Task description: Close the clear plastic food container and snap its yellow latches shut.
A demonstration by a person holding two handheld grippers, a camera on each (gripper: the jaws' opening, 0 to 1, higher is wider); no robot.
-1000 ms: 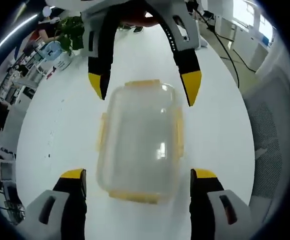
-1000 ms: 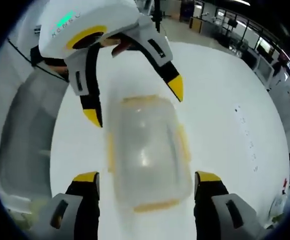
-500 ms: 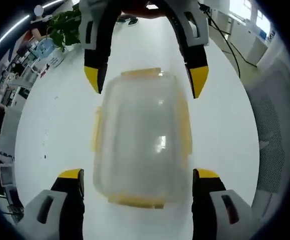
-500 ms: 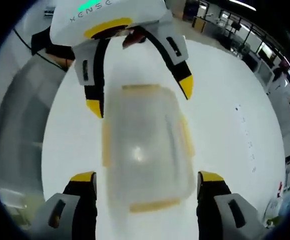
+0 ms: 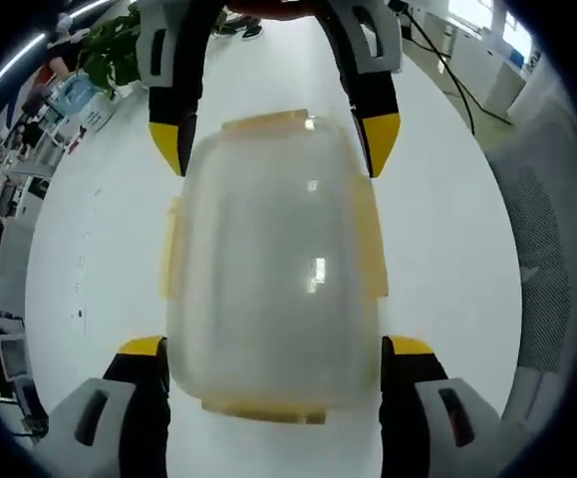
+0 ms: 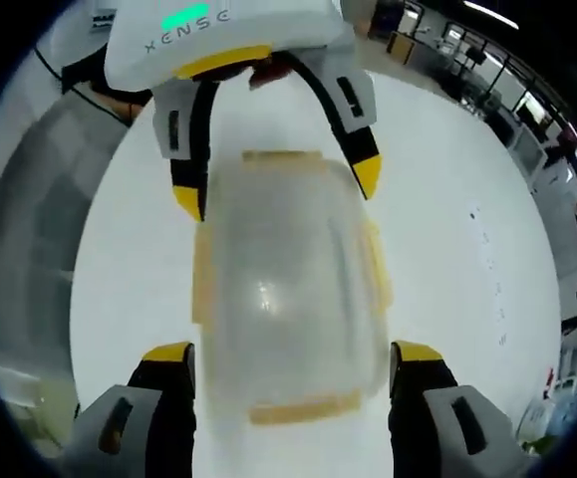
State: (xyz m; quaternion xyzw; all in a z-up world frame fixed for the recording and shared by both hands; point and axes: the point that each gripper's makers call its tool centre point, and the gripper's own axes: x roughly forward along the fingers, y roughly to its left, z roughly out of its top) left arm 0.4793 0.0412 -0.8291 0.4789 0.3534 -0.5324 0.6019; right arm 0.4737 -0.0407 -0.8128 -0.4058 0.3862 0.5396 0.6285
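A clear plastic food container [image 5: 273, 259] with its lid on lies on the white table [image 5: 447, 229]. Yellow latches show on its near end [image 5: 263, 408], far end [image 5: 265, 121] and both long sides. My left gripper [image 5: 275, 351] is open, its jaws flanking the container's near end. Opposite it, my right gripper [image 5: 273, 144] is open with its yellow tips on either side of the far end. In the right gripper view the container [image 6: 283, 289] sits between my right gripper [image 6: 293, 355] below and my left gripper [image 6: 276, 187] above. Whether any latch is snapped down is unclear.
A grey mesh chair [image 5: 557, 269] stands off the table's edge, also seen as the chair [image 6: 29, 229] in the right gripper view. A green plant [image 5: 109, 55] and office desks lie beyond the table. Bare white tabletop [image 6: 467, 279] surrounds the container.
Both grippers have closed in on the container from opposite ends, so it looks larger and now reaches between each pair of jaws. Both stay open.
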